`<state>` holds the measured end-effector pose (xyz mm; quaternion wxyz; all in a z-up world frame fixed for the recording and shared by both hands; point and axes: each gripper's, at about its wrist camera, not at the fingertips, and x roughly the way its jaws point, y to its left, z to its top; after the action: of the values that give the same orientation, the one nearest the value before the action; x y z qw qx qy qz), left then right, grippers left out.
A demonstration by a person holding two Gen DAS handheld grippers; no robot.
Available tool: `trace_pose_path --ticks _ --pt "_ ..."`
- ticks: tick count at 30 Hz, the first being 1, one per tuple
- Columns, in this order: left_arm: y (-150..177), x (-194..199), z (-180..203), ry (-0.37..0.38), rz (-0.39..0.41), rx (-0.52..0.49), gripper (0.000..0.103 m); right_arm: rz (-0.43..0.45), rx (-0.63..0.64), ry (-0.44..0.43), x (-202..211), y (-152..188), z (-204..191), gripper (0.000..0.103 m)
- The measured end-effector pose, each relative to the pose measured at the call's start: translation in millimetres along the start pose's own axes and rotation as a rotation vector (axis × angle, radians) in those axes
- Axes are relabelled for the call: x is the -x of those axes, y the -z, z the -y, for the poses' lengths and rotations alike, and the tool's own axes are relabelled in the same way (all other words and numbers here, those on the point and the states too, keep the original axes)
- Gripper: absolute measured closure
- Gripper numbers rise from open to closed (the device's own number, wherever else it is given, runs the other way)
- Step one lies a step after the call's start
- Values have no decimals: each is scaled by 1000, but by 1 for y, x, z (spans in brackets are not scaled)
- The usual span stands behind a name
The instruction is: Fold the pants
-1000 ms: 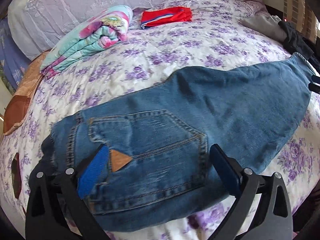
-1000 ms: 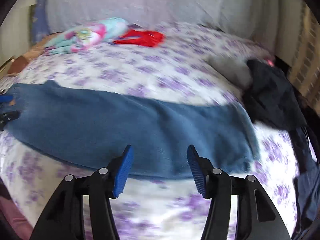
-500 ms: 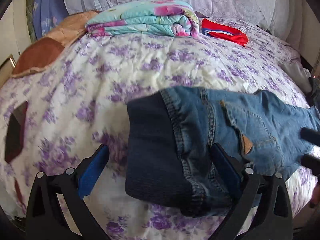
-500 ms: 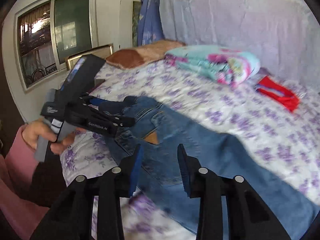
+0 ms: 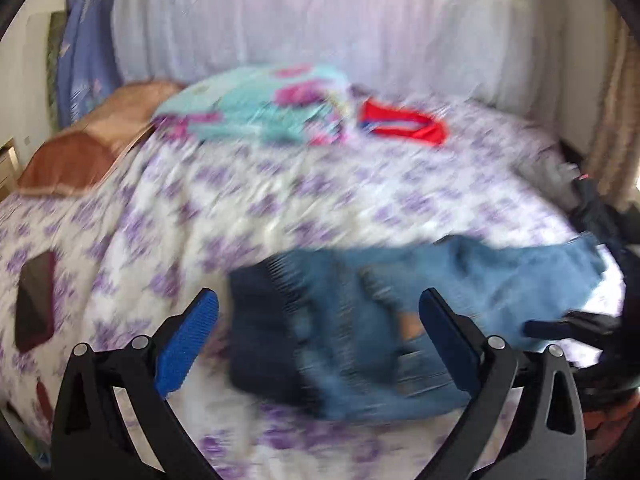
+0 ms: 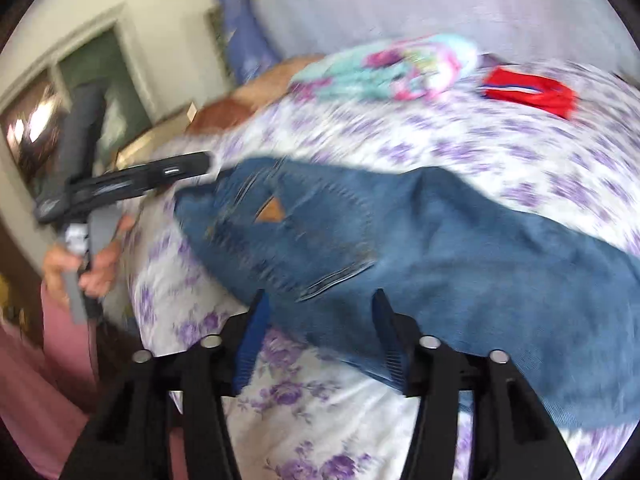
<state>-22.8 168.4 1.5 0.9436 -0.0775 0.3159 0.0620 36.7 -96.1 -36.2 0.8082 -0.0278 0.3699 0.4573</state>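
Blue jeans (image 5: 360, 320) lie folded lengthwise across the purple-flowered bedspread (image 5: 280, 200), waistband to the left. My left gripper (image 5: 318, 340) hovers over the dark waistband with its blue pads wide apart and nothing pinched. In the right wrist view the jeans (image 6: 440, 248) show a back pocket and a tan label. My right gripper (image 6: 320, 340) is near the jeans' front edge by the pocket. Its jaws are opening, and the denim edge lies between the pads unpressed. A hand (image 6: 92, 268) holds the left gripper (image 6: 132, 184) at the waistband end. Both views are blurred.
A folded floral blanket (image 5: 256, 116) and a red garment (image 5: 404, 124) lie at the bed's far side. A brown pillow (image 5: 72, 156) is at far left. Dark clothes (image 5: 600, 216) pile up at the right edge. A dark flat object (image 5: 36, 300) rests on the bedspread at left.
The left gripper drew back and up from the jeans' waist, staying open. The right gripper swung left along the jeans to the pocket end, narrowing its jaws, then widening them again.
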Motion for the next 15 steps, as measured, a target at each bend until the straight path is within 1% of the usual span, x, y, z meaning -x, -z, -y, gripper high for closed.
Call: trace_pose_path --ticks 2,3,4,5,6,7,8,9,10,11,12,13,14,15 --pt "-3 1 24 55 20 -41 5 55 -97 -1 13 11 14 43" --pt "-1 -8 42 70 5 -88 5 87 -167 -8 21 20 23 41" --pt "1 -17 51 64 -16 -118 5 101 -210 -14 24 23 33 40" --pt "6 -32 60 50 -54 -149 5 113 -251 -18 27 26 44 40" --pt "15 -55 66 15 -132 -172 5 130 -277 -4 35 32 52 40" --pt "24 -75 65 -24 -202 -174 5 148 -282 24 41 35 60 40" --pt "36 -89 65 -68 -215 -200 4 173 -277 68 51 39 67 40" --pt "41 -85 69 -78 -175 -223 4 194 -277 105 61 43 77 38" --pt "42 -80 72 -95 -166 -245 4 206 -286 138 70 45 89 36" --pt "42 -78 74 -104 -173 -252 4 207 -306 190 80 49 109 35" --pt "42 -78 72 -99 -177 -245 4 192 -324 249 87 53 127 34" --pt "42 -78 68 -89 -183 -231 4 174 -344 333 96 57 146 36" --pt "42 -77 67 -86 -187 -225 4 170 -365 410 108 63 165 37" --pt "42 -77 67 -95 -193 -230 4 179 -405 464 125 70 186 39"
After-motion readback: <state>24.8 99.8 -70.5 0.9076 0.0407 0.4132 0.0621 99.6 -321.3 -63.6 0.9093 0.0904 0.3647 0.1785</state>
